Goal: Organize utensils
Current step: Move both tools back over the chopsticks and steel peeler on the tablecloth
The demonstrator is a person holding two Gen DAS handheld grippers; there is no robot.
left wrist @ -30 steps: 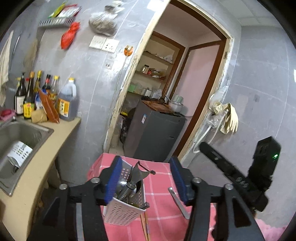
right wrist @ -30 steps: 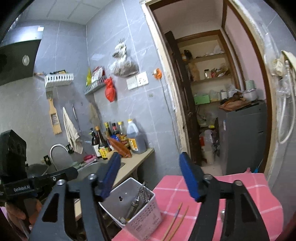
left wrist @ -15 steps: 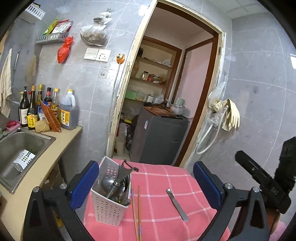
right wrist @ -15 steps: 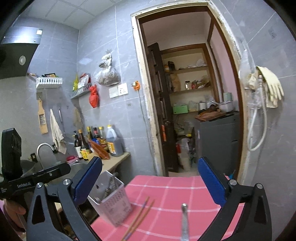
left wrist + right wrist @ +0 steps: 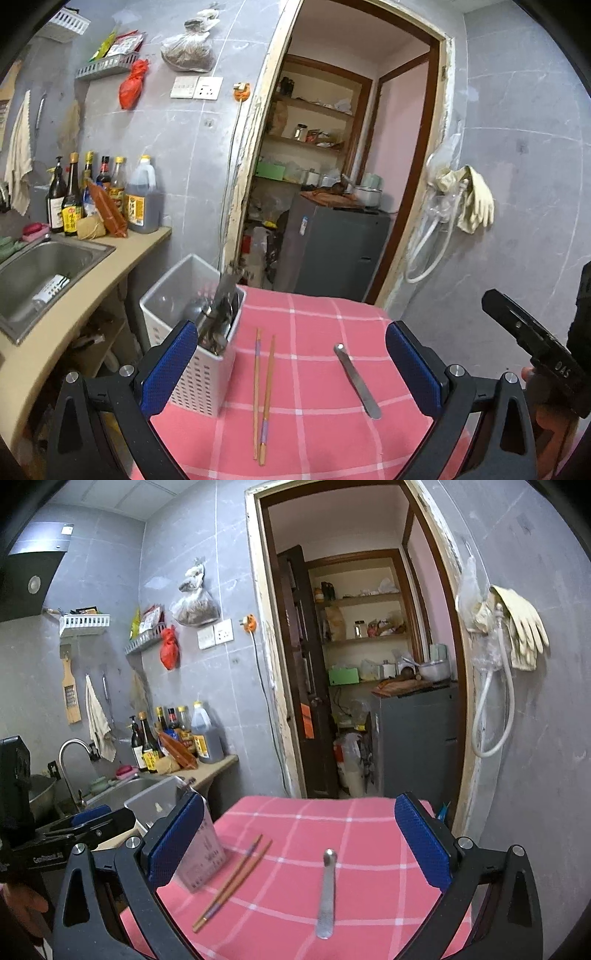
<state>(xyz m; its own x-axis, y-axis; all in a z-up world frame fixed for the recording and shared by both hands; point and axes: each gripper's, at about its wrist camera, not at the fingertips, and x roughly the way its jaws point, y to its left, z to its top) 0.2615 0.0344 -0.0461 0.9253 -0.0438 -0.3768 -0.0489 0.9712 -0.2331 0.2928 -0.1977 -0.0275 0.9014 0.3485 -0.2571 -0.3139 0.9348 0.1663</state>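
A white perforated utensil basket (image 5: 195, 365) stands at the left edge of the pink checked tablecloth (image 5: 310, 325), with several metal utensils inside. A pair of wooden chopsticks (image 5: 263, 391) lies on the cloth right of it, and a flat metal utensil handle (image 5: 356, 380) lies further right. My left gripper (image 5: 291, 369) is open, hovering before the chopsticks with nothing between its blue pads. In the right wrist view the basket (image 5: 201, 856), chopsticks (image 5: 232, 882) and metal handle (image 5: 327, 893) show again; my right gripper (image 5: 299, 853) is wide open and empty above them.
A beige counter (image 5: 122, 258) with a steel sink (image 5: 40, 269) and several sauce bottles (image 5: 103, 195) runs along the left. Behind the table an open doorway (image 5: 332, 166) shows a grey cabinet (image 5: 332, 254). A tiled wall with gloves (image 5: 476, 199) is on the right.
Both grippers went from part-closed to wide open and drew back from the basket, sinking a little. The chopsticks and the metal handle have come fully into view.
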